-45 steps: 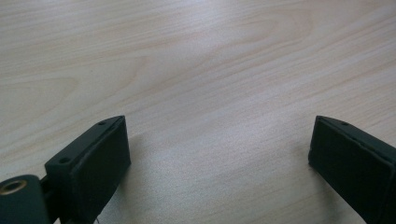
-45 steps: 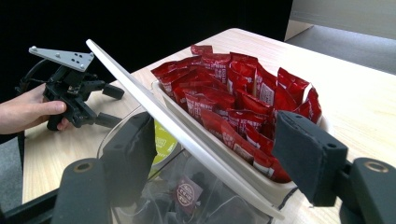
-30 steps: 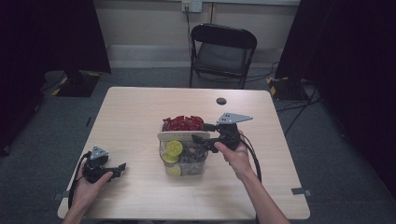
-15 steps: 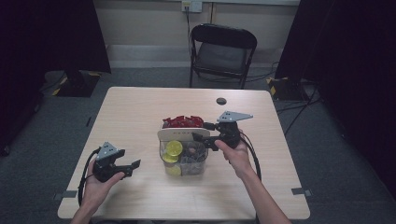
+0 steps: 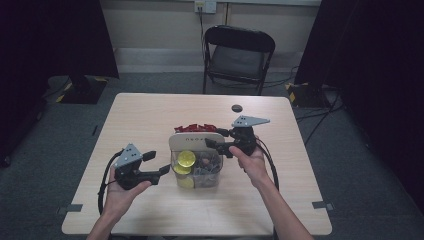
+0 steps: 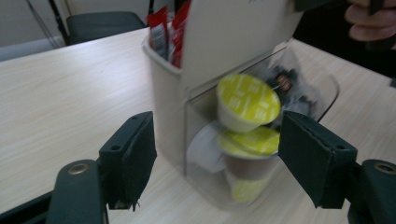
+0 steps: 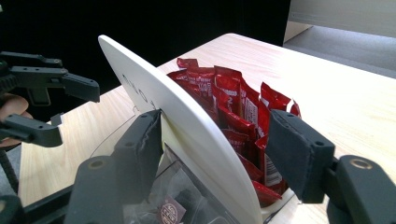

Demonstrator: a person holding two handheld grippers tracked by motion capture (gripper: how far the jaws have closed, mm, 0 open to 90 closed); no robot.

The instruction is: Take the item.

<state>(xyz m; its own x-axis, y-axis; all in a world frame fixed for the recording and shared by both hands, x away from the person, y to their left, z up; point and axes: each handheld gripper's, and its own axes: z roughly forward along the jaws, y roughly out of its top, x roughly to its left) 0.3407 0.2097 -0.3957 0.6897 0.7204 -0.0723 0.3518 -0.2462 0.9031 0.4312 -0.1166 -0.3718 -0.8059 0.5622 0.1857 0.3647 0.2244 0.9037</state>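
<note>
Bracing the organizer [image 5: 196, 161] mid-counter [image 5: 145, 115], my right claw [image 7: 212, 154] straddles its stiff divider [image 7: 187, 126], not yet clamped. My left claw [image 5: 161, 164], released, has just been narrowing, nothing between. Light, tippy plastic; grip the divider.

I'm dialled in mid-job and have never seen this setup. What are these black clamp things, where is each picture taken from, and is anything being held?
A person holds a two-jaw tool in each hand. The high view looks down on the wooden table. The other two views ride on the tools, looking along their black jaws. On the table stands an organiser with red sachets behind its white divider and yellow-lidded pods in its clear front. The left hand-held gripper, jaws just closing with nothing between them, points at the pods. The right hand-held gripper straddles the divider; a firm grip is unclear.
</note>
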